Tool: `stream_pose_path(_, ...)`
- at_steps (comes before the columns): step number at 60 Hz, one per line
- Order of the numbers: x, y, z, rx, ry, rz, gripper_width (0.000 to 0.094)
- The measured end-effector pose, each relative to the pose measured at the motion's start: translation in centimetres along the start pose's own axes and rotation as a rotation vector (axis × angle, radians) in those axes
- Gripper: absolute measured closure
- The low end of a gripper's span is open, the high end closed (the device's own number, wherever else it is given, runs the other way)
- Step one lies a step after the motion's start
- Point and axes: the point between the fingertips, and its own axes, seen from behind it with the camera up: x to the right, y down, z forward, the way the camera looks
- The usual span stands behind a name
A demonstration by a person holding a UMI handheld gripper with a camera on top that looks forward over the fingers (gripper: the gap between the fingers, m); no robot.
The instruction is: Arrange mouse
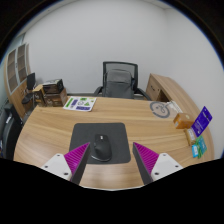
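A black mouse (100, 148) lies on the near part of a dark grey mouse mat (100, 139) on the wooden desk (55, 135). My gripper (112, 163) is open, its purple pads (77, 159) spread wide. The mouse sits between the fingers, nearer the left one, just ahead of the fingertips, with a gap at either side. Nothing is held.
A black office chair (119, 79) stands behind the desk. A leaflet (79, 103) lies at the back left beside boxes (48, 94). At the right are a round object (160, 108), a purple box (202, 121) and a teal packet (198, 148).
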Motion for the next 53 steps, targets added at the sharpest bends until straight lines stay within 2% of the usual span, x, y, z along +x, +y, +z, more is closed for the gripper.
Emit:
stream_pose_path(14,5.4,2.9,-13.7,0.008,0.064,-0.01,0.0076)
stream_pose_path(25,8.5,7.3,-20.5,-0.004,0.084,0.022,0.0074)
stream_pose_path(43,13.3,10.6,-25.5,0.024,0.136,0.058,0.0073)
stream_pose_path(53,13.8,11.6,-26.2,0.024,0.117,0.059,0.0074)
